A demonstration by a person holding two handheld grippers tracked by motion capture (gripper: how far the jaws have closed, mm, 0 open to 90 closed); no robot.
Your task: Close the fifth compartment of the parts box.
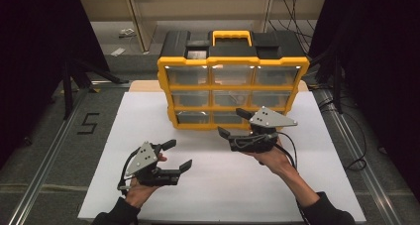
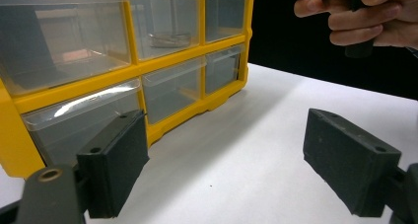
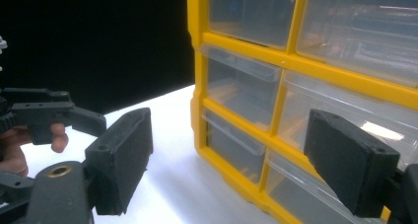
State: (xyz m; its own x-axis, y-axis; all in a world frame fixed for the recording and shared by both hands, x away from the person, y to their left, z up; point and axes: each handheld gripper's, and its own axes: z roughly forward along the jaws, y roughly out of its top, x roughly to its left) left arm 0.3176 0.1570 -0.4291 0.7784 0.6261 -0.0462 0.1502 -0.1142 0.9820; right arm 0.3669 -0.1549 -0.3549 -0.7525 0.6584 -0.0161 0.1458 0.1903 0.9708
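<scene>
A yellow drawer cabinet (image 1: 233, 93) stands upright at the far middle of the white table top (image 1: 223, 185), its front facing the person. It has a black lid with one yellow carry handle (image 1: 232, 37) on top. Its front holds nine clear plastic drawers, three rows of three, each framed by the yellow body. All nine look pushed in flush. In the left gripper view a small pale object lies in one drawer of the middle row (image 2: 170, 39); what it is cannot be told, and the other drawers' contents are too hazy to judge.

The right gripper (image 1: 235, 123) is held just in front of the cabinet's bottom row, near the middle and right drawers. Its two black jaws stand wide apart with nothing between them, and they point toward the drawer fronts. In the right gripper view the yellow frame and clear drawers (image 3: 241, 86) sit close ahead of the jaws, the right-hand jaw overlapping a lower drawer front; whether it touches cannot be told.

The left gripper (image 1: 177, 155) is lower and to the left, well apart from the cabinet, over bare table. Its two jaws are also spread wide and hold nothing. Each gripper carries one grey three-cornered plate, and one hand grips each from below; two dark sleeves enter from the bottom edge
</scene>
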